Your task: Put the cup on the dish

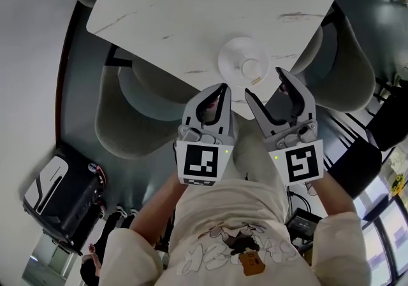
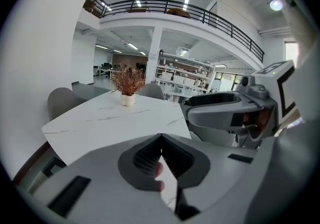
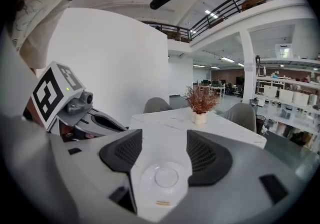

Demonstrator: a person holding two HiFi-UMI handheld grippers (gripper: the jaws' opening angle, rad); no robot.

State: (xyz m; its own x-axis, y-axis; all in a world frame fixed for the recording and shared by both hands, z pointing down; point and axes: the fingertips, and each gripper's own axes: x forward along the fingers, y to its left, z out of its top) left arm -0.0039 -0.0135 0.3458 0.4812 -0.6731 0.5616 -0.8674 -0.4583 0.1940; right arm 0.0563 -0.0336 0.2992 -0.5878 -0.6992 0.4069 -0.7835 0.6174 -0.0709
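A white dish (image 1: 237,55) lies near the front edge of the white marble table (image 1: 191,4). A small round white shape (image 1: 252,68) sits on it; it looks like a low cup, though I cannot be sure. My right gripper (image 1: 264,82) is open just short of the dish, at the table's edge. In the right gripper view the dish (image 3: 162,188) shows between and below the spread jaws of the right gripper (image 3: 164,149). To its left, my left gripper (image 1: 221,88) hovers shut and empty. In its own view, the left gripper (image 2: 161,139) has its pads meeting.
Grey chairs (image 1: 137,106) stand round the table, one (image 1: 350,68) at the right. A pale vase with dried plants (image 2: 128,88) stands at the table's far end, also in the right gripper view (image 3: 200,106). A dark case (image 1: 64,195) sits on the floor at left.
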